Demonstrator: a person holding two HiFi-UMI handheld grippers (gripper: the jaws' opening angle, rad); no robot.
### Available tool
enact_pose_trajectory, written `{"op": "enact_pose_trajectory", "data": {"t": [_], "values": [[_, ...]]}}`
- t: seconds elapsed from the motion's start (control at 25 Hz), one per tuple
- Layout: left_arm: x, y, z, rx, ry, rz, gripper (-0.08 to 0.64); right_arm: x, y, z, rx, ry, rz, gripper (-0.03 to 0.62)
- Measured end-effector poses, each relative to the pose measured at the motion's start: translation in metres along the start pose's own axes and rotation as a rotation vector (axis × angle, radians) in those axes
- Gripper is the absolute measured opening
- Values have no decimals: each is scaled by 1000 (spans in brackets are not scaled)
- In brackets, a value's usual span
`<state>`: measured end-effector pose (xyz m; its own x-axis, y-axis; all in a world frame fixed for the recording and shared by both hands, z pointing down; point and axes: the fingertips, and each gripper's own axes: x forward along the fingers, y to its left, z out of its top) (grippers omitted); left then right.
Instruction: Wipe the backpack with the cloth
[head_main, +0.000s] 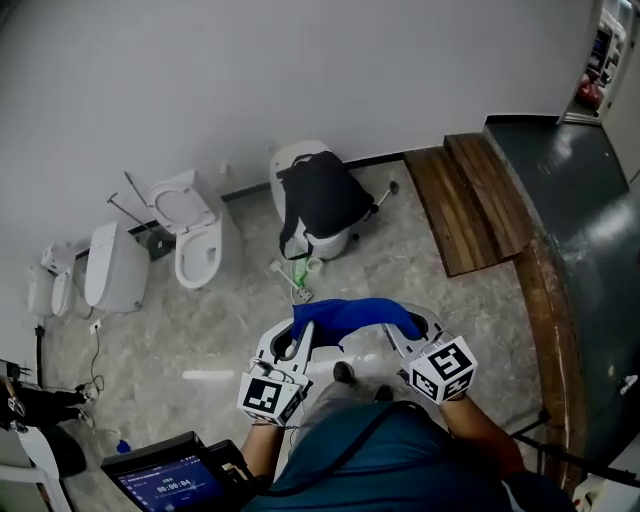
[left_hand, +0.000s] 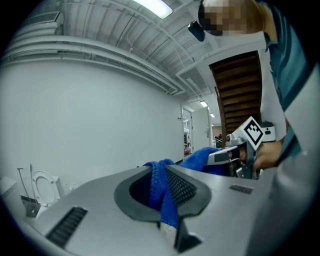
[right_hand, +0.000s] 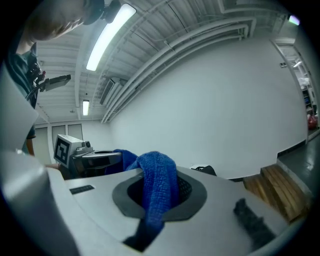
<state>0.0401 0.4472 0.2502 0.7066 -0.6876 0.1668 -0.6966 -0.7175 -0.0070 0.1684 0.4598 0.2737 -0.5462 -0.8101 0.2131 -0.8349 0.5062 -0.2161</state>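
Blue cloth (head_main: 355, 315) spans both tools; what does the step in hand call for? (Student)

Judging by the layout, the step is the approach, since no wiping contact exists yet. Both grips should hold firm and the hands should spread slightly, so that the middle span reaches the backpack (head_main: 320, 195) flat rather than bunched. Long strokes down its dark face would suit, pressed lightly enough not to pull it off its perch. (Instructor)

How is each tool set? (Student)

The left gripper (left_hand: 165, 195) has its jaws pressed together on one end of the cloth, with a fold of fabric running between the ribbed pads. The right gripper (right_hand: 157, 192) is clamped the same way on the other end. Between them the cloth arches freely and touches nothing else. Further out, the backpack sits upright, well apart from both tools, draped over a white fixture (head_main: 295, 155) against the wall. A toilet (head_main: 195, 235) stands to its left and wooden boards (head_main: 470, 200) lie to its right. (Instructor)
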Motion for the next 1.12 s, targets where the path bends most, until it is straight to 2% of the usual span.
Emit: {"op": "enact_pose_trajectory", "data": {"t": [0.16, 0.32, 0.48, 0.6, 0.72, 0.92, 1.0, 1.12], "values": [[51, 21, -6, 7, 20, -39, 41, 33, -39, 2, 3, 21, -15, 18], [113, 55, -12, -10, 3, -84, 41, 77, -85, 16, -38, 15, -70, 18], [183, 104, -8, -25, -20, -116, 41, 136, -133, 34, -56, 11, -107, 18], [226, 150, 3, -6, -37, -131, 41, 192, -164, 47, -68, 27, -119, 18], [255, 200, 4, 1, -32, -113, 41, 247, -188, 51, -71, 55, -124, 18], [325, 303, -13, -28, 33, -51, 41, 359, -246, 43, -54, 161, -101, 18], [334, 320, -25, -29, 61, -25, 41, 382, -256, 35, -73, 201, -91, 18], [335, 324, -49, -22, 123, 9, 41, 394, -261, 20, -95, 255, -58, 18]]}}
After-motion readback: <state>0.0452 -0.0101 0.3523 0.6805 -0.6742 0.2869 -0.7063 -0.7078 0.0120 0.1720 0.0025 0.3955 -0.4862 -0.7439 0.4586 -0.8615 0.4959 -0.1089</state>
